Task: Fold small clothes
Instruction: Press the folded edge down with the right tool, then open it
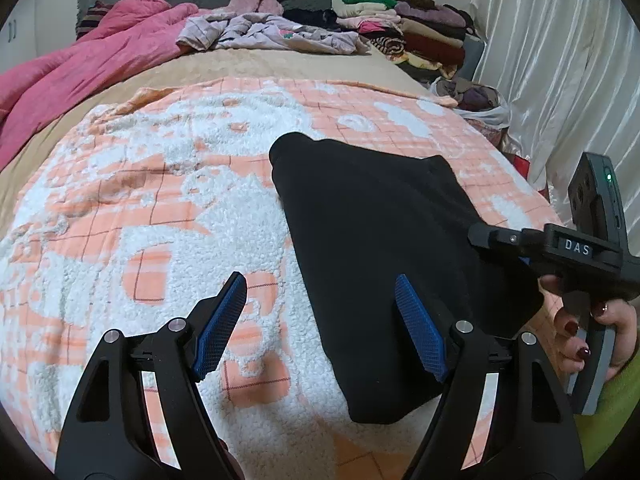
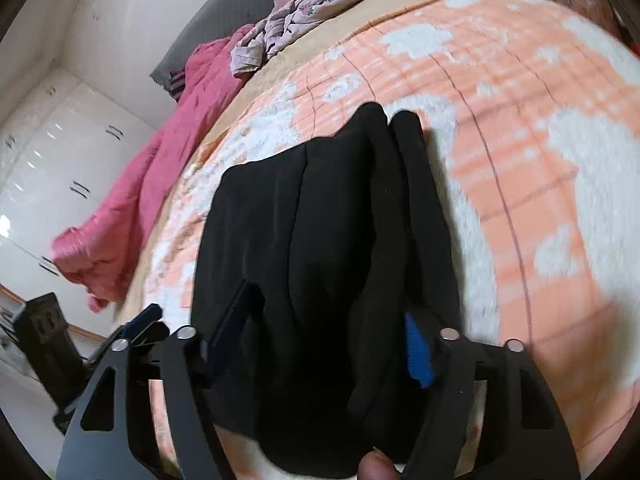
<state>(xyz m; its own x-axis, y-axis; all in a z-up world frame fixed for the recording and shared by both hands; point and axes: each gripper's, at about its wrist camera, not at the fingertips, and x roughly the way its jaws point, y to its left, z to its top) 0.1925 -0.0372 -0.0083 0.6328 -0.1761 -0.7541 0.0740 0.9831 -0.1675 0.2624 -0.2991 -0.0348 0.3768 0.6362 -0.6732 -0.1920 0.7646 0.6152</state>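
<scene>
on the blanket (image 1: 160, 208), black garment (image 1: 372, 240) fills the spread right tool (image 2: 320, 344); left tool (image 1: 320, 312) apart.

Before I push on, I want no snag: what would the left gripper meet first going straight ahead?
Probably the black garment: the open left gripper straddles its left edge, with the orange and white blanket under the other finger. Depth is unclear, so it may touch blanket first.

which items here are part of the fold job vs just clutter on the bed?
In the job: black garment, left tool, right tool.
Lying about: pink quilt, lilac clothes heap, folded clothes stack, orange-white blanket underneath.
</scene>
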